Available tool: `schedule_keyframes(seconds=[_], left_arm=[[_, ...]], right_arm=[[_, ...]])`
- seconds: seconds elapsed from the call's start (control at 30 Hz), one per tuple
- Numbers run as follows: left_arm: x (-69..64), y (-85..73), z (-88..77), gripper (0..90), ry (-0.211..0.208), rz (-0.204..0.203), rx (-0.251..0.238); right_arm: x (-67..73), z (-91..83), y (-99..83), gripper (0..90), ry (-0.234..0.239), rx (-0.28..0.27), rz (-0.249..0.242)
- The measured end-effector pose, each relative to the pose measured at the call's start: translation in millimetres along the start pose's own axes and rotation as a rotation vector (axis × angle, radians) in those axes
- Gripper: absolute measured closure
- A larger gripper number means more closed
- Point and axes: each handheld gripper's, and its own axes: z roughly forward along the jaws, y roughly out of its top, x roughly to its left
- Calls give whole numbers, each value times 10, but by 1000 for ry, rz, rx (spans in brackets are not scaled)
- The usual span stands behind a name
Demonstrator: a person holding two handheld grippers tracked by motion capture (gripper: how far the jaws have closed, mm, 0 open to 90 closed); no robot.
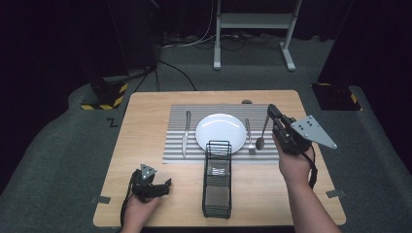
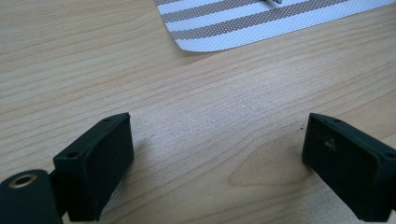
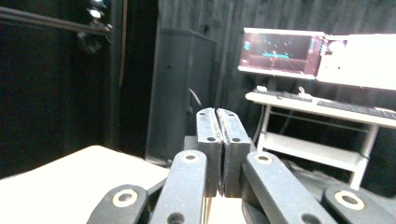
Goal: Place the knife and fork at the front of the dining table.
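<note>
Right gripper (image 1: 273, 115): raised above the right side of the mat, its jaws pressed together on the handle end of a spoon (image 1: 263, 134); in the right gripper view the jaws meet with almost no gap.
Spoon: it hangs down from the jaws, bowl lowest, just above the mat and just beside the fork (image 1: 249, 137).
Handling of spoon: I judge it to be thin metal, stiff, light and rather slippery; a grip at the far end lets it swing, so a hold nearer the middle of the handle seems safer.
Left gripper (image 1: 166, 185): low over the bare table (image 1: 145, 104) at the near left, jaws spread wide, nothing between them.
Count: one spoon, one fork, one knife (image 1: 186, 133), one white plate (image 1: 221, 133), one striped mat (image 1: 176, 148), one black wire rack (image 1: 217, 178).
Layout: knife left of the plate, fork right of it, the rack's far end overlapping the mat's near edge.
</note>
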Motion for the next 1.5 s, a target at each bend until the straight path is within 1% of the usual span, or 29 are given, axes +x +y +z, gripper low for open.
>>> schedule_keyframes(seconds=[0.07, 0.2, 0.37, 0.53, 0.63, 0.7, 0.83, 1.0, 1.17, 1.33, 1.43, 1.5], left_arm=[[0, 0, 0, 89, 0, 0, 0], [0, 0, 0, 89, 0, 0, 0], [0, 0, 0, 88, 0, 0, 0], [0, 0, 0, 89, 0, 0, 0], [0, 0, 0, 89, 0, 0, 0], [0, 0, 0, 89, 0, 0, 0], [0, 0, 0, 89, 0, 0, 0], [0, 0, 0, 89, 0, 0, 0], [0, 0, 0, 89, 0, 0, 0], [1, 0, -1, 89, 1, 2, 0], [0, 0, -1, 89, 2, 1, 0], [-3, -1, 0, 89, 2, -3, -1]], right_arm=[[-62, 6, -83, 889, -18, 20, 0], [-153, 38, -256, 890, -54, 55, -17], [-238, 132, -460, 890, -79, 104, -8], [-297, 231, -606, 890, -93, 142, 3], [-310, 304, -695, 890, -97, 173, 1], [-318, 334, -734, 890, -99, 182, 1], [-338, 400, -829, 890, -102, 211, 14], [-359, 449, -894, 890, -108, 228, 27], [-378, 510, -917, 889, -111, 230, 38], [-416, 623, -943, 889, -113, 244, 51], [-455, 710, -955, 889, -115, 264, 67], [-469, 772, -965, 889, -116, 276, 70]])
